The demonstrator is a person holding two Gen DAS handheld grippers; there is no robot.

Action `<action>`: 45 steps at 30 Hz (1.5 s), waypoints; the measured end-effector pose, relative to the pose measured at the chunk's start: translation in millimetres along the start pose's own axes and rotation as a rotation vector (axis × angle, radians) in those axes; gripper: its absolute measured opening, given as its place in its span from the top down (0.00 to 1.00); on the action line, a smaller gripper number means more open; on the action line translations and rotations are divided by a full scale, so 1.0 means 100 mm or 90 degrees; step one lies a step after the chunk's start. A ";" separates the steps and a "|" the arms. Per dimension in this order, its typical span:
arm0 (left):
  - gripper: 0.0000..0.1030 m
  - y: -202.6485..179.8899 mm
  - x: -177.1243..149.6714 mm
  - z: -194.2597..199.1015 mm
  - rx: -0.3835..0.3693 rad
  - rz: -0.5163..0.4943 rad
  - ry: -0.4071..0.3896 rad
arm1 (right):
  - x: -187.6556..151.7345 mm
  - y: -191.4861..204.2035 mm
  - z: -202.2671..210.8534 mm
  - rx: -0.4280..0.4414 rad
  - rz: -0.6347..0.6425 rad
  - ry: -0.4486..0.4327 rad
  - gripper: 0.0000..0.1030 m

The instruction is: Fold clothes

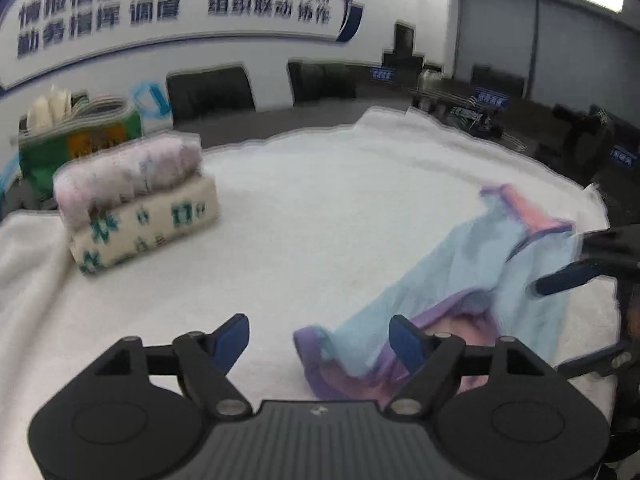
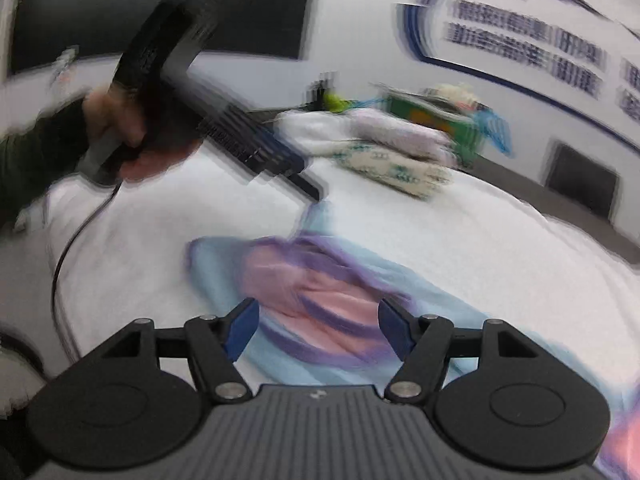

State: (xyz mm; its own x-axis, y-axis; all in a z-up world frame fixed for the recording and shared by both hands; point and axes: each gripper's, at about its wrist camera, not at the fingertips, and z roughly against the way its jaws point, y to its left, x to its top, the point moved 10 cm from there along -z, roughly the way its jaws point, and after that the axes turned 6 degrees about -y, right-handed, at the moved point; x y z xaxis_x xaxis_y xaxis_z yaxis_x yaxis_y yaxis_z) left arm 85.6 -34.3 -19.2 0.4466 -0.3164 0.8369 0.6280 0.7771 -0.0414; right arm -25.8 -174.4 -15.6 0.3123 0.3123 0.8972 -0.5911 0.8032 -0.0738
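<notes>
Lying crumpled on a fluffy white cloth (image 1: 320, 208), a soft light-blue garment (image 1: 452, 280) with purple trim and a pink lining sits at four o'clock in the left wrist view. Left gripper (image 1: 320, 340) and right gripper (image 2: 318, 330) both stand spread, pinching nothing. At ten o'clock, two folded clothes (image 1: 136, 200) are stacked; behind them, a green bag (image 1: 76, 140) holds pale items.

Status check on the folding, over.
Left gripper open, empty. Right gripper open, empty. Blue garment rumpled on the white cloth, unfolded. Folded stack set aside, nothing in the way.
</notes>
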 end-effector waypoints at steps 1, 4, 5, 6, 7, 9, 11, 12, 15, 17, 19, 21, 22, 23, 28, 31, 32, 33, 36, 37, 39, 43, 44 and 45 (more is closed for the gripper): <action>0.28 0.01 -0.04 -0.07 -0.004 0.010 0.010 | -0.01 -0.03 0.07 -0.008 -0.020 -0.005 0.34; 0.33 -0.01 -0.13 -0.12 -0.049 0.063 -0.005 | -0.01 0.10 0.19 -0.009 -0.048 -0.018 0.35; 0.44 -0.01 -0.15 -0.14 -0.054 0.073 0.000 | -0.01 0.22 0.17 -0.002 -0.055 -0.018 0.35; 0.50 0.00 -0.17 -0.17 -0.059 0.084 0.006 | -0.01 0.34 0.13 0.006 -0.064 -0.013 0.38; 0.64 0.00 -0.19 -0.19 -0.064 0.094 0.011 | 0.00 0.47 0.04 0.012 -0.064 -0.007 0.46; 0.73 0.00 -0.20 -0.21 -0.059 0.095 0.013 | 0.03 0.72 -0.18 0.024 -0.058 0.006 0.55; 0.85 0.00 -0.21 -0.20 -0.054 0.093 0.015 | 0.07 0.89 -0.38 0.008 -0.022 0.006 0.58; 0.87 0.01 -0.22 -0.19 -0.054 0.093 0.017 | 0.09 0.95 -0.46 0.001 -0.009 0.008 0.58; 0.91 0.02 -0.25 -0.14 -0.048 0.099 0.017 | 0.05 1.00 -0.72 -0.025 -0.006 0.033 0.75; 0.93 0.02 -0.25 -0.11 -0.042 0.102 0.019 | 0.05 0.96 -0.77 -0.034 -0.028 0.031 0.83; 0.94 -0.05 -0.18 -0.06 -0.033 0.097 0.024 | 0.05 0.88 -0.76 -0.033 -0.068 0.019 0.91; 0.94 -0.16 -0.04 -0.02 -0.029 0.085 0.024 | 0.07 0.75 -0.68 -0.028 -0.121 -0.004 0.92; 0.94 -0.29 0.12 -0.03 -0.035 0.068 0.017 | 0.10 0.64 -0.58 -0.022 -0.157 -0.024 0.92; 0.94 -0.42 0.29 -0.04 -0.042 0.050 0.010 | 0.14 0.53 -0.47 -0.016 -0.193 -0.045 0.92; 0.95 -1.17 1.03 -0.31 -0.079 -0.045 -0.008 | 0.09 -0.40 0.25 -0.076 -0.419 -0.148 0.92; 0.85 -1.63 1.16 -0.83 -0.107 -0.064 0.015 | -0.24 -0.92 0.51 -0.190 -0.491 -0.132 0.88; 0.76 -1.70 1.15 -0.88 -0.123 -0.068 0.019 | -0.36 -1.06 0.61 -0.230 -0.517 -0.131 0.76; 0.76 -1.77 1.13 -0.93 -0.139 -0.073 0.023 | -0.44 -1.15 0.71 -0.250 -0.533 -0.131 0.63; 0.67 -1.83 1.14 -0.94 -0.175 -0.073 0.012 | -0.51 -1.29 1.09 -0.274 -0.539 -0.171 0.43; 0.60 -1.74 1.19 -0.87 -0.177 -0.063 -0.001 | -0.50 -1.33 1.25 -0.287 -0.523 -0.190 0.42; 0.52 -1.54 1.30 -0.77 -0.166 -0.050 -0.023 | -0.54 -1.46 1.50 -0.339 -0.495 -0.204 0.41; 0.50 -1.20 1.51 -0.81 -0.116 -0.040 -0.020 | -0.75 -1.79 1.78 -0.423 -0.511 -0.188 0.41; 0.49 -1.19 1.54 -0.87 -0.117 -0.042 -0.012 | -0.82 -1.85 1.81 -0.435 -0.524 -0.181 0.41; 0.49 -1.31 1.55 -1.00 -0.139 -0.053 0.001 | -0.87 -1.90 1.83 -0.443 -0.538 -0.174 0.41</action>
State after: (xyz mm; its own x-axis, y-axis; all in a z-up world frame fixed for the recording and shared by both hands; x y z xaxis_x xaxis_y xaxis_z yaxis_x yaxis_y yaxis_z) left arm 136.2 -239.3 61.8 0.3890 -0.3751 0.8414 0.7855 0.6123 -0.0901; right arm -76.3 -447.2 -0.5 0.1916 -0.5182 0.8335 0.3020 0.8392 0.4523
